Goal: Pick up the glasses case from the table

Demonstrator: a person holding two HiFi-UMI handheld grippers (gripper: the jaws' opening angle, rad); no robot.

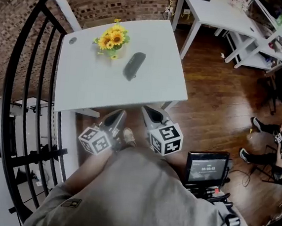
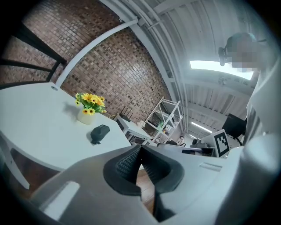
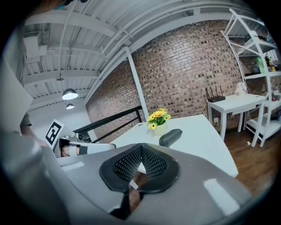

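Note:
The dark, oblong glasses case (image 1: 133,65) lies shut on the white table (image 1: 94,88), just right of a small pot of yellow flowers (image 1: 112,38). Both grippers are held short of the table's near edge, side by side and apart from the case. My left gripper (image 1: 121,114) is shut with nothing in it, and my right gripper (image 1: 147,110) is also shut and empty. The left gripper view looks over its closed tips (image 2: 140,147) to the case (image 2: 99,133) far ahead. In the right gripper view the case (image 3: 170,137) lies beyond the closed tips (image 3: 141,145), beside the flowers (image 3: 158,119).
A black stair railing (image 1: 23,74) runs along the left of the table. A second white table (image 1: 215,13) and white shelving (image 1: 272,38) stand at the back right. A device with a screen (image 1: 206,168) sits low at my right, and a person's legs (image 1: 262,141) are at the far right.

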